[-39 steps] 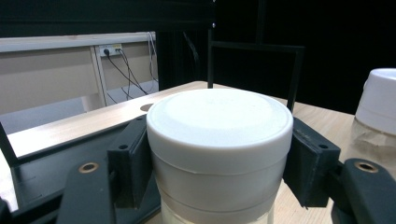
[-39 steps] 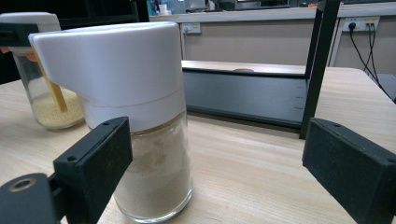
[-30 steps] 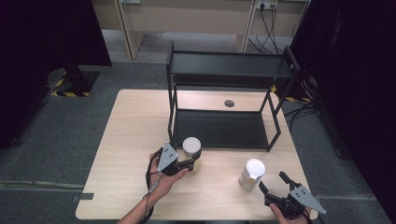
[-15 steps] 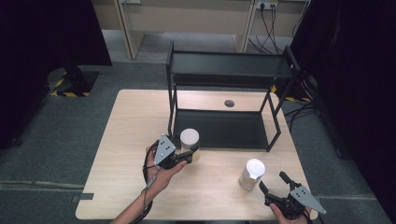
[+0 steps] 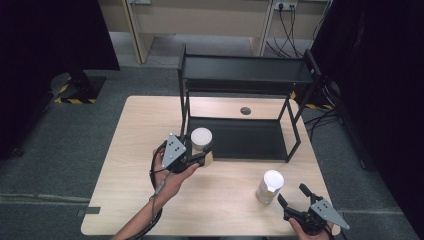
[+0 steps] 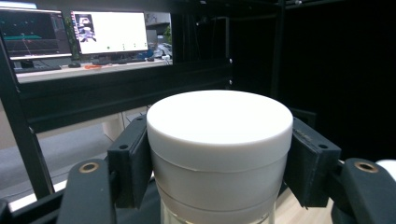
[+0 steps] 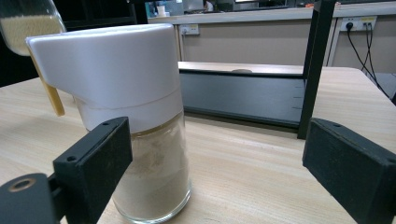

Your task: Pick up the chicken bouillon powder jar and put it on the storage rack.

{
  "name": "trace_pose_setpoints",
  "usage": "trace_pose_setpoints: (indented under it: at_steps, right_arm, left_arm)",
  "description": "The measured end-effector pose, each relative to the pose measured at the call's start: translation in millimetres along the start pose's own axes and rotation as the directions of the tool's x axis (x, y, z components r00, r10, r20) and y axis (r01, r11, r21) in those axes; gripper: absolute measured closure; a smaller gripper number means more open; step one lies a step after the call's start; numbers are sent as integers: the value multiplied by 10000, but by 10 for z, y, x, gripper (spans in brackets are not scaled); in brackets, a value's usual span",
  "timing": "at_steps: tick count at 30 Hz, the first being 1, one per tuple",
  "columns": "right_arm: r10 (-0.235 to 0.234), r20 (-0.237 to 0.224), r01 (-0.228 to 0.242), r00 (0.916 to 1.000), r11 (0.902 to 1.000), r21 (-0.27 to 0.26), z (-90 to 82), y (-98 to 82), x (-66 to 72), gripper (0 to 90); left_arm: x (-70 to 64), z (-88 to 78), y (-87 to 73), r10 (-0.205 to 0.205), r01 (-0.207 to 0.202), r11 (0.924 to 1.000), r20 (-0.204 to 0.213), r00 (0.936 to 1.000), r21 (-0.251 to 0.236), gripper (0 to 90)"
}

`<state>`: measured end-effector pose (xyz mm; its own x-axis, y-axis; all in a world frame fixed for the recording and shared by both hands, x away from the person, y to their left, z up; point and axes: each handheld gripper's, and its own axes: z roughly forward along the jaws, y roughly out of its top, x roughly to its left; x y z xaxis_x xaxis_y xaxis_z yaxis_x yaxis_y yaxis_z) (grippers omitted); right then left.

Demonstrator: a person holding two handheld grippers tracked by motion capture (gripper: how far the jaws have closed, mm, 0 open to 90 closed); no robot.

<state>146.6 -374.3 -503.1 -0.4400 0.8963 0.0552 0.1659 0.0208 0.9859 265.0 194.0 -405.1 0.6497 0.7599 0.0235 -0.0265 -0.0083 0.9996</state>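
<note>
My left gripper [image 5: 202, 156] is shut on a glass jar with a white lid [image 5: 201, 138] and holds it above the table, just in front of the black rack's lower shelf [image 5: 245, 140]. In the left gripper view both pads clamp the jar [image 6: 219, 135] right below its lid. A second glass jar [image 5: 270, 186] with a white pouring lid and pale powder inside stands on the table at the front right. My right gripper [image 5: 291, 194] rests open close behind it; in the right gripper view the jar [image 7: 140, 116] stands by the left jaw, with no pad touching it.
A black two-level metal rack [image 5: 245, 75] stands at the back middle of the wooden table [image 5: 130, 150]. A round hole [image 5: 245, 110] lies in the tabletop under the rack. Dark screens flank the table on both sides. The held jar's grainy contents [image 7: 28, 23] show at the upper left of the right gripper view.
The left hand has lifted the white-lidded jar off the table, and it sits higher in the view, closer to the rack. The right gripper and its jar have stayed put.
</note>
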Motion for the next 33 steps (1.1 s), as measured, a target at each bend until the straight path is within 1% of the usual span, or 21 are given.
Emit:
trace_pose_setpoints:
  at_steps: [15,33]
  right_arm:
    - [-4,8,4,10000,10000,9,1,2,1,83]
    - [37,31,-37,10000,10000,7,1,1,3,81]
  left_arm:
    - [60,45,303,32,-34,10000,-264,9996,-90,334]
    - [113,122,569,36,-47,9998,-536,9986,-200,334]
